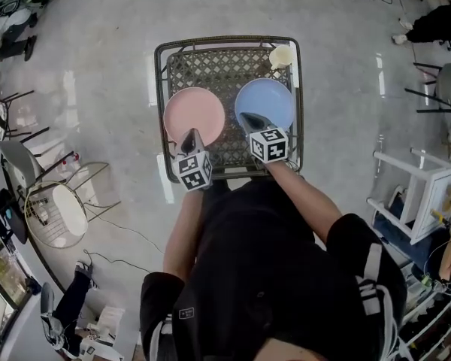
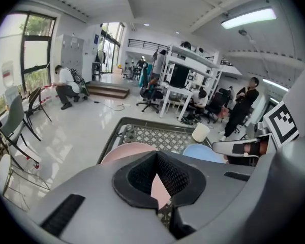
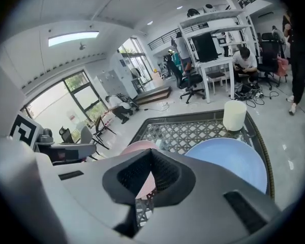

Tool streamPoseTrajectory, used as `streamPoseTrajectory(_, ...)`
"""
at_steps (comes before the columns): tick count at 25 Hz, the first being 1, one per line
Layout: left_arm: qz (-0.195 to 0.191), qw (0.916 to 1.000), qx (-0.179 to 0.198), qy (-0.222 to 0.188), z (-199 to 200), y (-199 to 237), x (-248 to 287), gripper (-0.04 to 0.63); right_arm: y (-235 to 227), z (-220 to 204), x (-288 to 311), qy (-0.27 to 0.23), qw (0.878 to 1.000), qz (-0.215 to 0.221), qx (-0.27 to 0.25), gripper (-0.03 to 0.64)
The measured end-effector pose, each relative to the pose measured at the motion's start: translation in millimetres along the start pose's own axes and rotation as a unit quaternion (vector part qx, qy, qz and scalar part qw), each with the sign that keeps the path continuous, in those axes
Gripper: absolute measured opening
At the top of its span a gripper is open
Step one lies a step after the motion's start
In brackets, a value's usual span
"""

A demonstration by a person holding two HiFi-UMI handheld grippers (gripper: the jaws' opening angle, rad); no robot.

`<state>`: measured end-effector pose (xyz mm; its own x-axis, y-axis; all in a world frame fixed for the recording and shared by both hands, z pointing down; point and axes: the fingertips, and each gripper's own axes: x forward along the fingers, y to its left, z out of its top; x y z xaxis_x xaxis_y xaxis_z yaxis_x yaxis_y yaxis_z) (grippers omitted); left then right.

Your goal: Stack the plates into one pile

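A pink plate (image 1: 194, 114) lies on the left of a small lattice-topped table (image 1: 227, 42), and a blue plate (image 1: 266, 101) lies beside it on the right, the two apart. My left gripper (image 1: 191, 137) hangs over the pink plate's near edge, shut with nothing in it. My right gripper (image 1: 250, 119) hangs over the blue plate's near left edge, also shut and empty. The left gripper view shows the pink plate (image 2: 126, 150) and blue plate (image 2: 202, 153) beyond my shut jaws. The right gripper view shows the blue plate (image 3: 234, 159) and pink plate (image 3: 139, 147).
A cream cup (image 1: 280, 55) stands at the table's far right corner. A wire chair (image 1: 56, 213) stands on the floor at the left, a white rack (image 1: 415, 194) at the right. Cables lie on the floor; people work in the background.
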<state>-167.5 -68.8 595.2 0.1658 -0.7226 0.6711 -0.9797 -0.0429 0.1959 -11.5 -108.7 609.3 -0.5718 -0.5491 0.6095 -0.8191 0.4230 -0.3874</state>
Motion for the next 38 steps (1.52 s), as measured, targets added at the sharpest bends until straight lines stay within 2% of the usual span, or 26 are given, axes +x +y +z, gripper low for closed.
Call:
streamPoseTrajectory(8,0.019,0.9995,-0.015,0.022,-7.9,61.9,13.9,0.014,27.9,-13.4,42.1,0.024,1.0,-0.007,0.012,0.009)
streamPoseTrajectory(14,-0.001,0.9985,-0.027,0.047,-24.3,95.9,27.7,0.015,23.5,-37.9,73.5,0.068,0.995,-0.041,0.067,0.012)
streamPoseTrajectory(17,-0.011,0.9973,-0.037,0.063,-35.0,109.6,36.1,0.017,17.3,-50.5,84.8,0.087,0.991,-0.067,0.073,0.066)
streamPoseTrajectory(20,-0.013,0.9952,-0.046,0.086,-49.6,122.6,44.3,0.033,13.7,-63.2,92.1,0.106,0.988,-0.084,0.074,0.082)
streamPoseTrajectory(22,-0.013,0.9932,-0.049,0.105,-61.2,128.7,50.2,0.1,9.9,-70.8,94.6,0.115,0.986,-0.095,0.076,0.086)
streamPoseTrajectory(23,-0.013,0.9924,-0.048,0.113,-66.5,130.6,52.9,0.108,7.4,-74.3,95.4,0.119,0.985,-0.102,0.077,0.087)
streamPoseTrajectory(27,-0.013,0.9895,-0.037,0.139,-86.4,135.9,65.5,0.128,-4.2,-91.6,100.9,0.134,0.979,-0.123,0.09,0.091)
streamPoseTrajectory(31,-0.015,0.9847,-0.043,0.168,-105.7,142.0,77.2,0.141,-17.5,-104.7,103.1,0.152,0.972,-0.149,0.098,0.097)
streamPoseTrajectory(38,-0.01,0.9808,-0.048,0.189,-123.1,146.1,89.1,0.146,-27.7,-117.8,110.1,0.17,0.968,-0.148,0.108,0.097)
